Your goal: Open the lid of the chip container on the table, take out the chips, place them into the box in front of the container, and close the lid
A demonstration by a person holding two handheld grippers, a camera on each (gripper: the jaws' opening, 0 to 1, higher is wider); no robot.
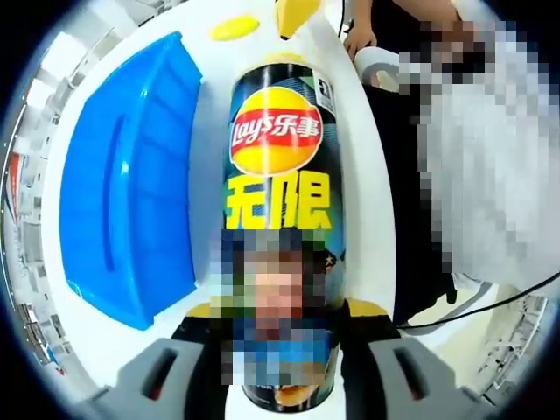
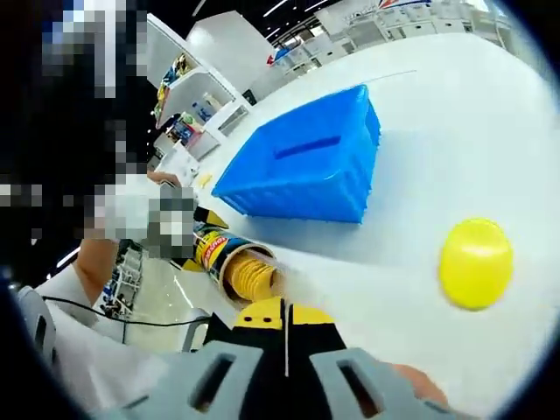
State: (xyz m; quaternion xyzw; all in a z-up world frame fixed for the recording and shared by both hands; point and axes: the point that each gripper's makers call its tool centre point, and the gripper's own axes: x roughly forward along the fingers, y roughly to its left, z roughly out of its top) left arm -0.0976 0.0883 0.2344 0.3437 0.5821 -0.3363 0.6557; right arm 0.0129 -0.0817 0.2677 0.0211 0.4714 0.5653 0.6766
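One Lay's chip can [image 1: 278, 219] lies lengthwise between the left tongs [image 1: 282, 350], whose two jaws press its sides, clasping it over the white table [image 1: 376, 219]. In the right gripper view the can's [image 2: 229, 261] mouth is uncovered, with one stack of yellow chips [image 2: 249, 276] showing inside. One yellow lid [image 2: 475, 262] lies flat on the table [image 2: 455, 114], apart from the can. One blue box [image 2: 302, 171] sits upside down beyond the lid. The right tongs [image 2: 284, 337] are clenched, jaws meeting, gripping nothing. One hand [image 1: 359, 39] shows beyond the table's edge.
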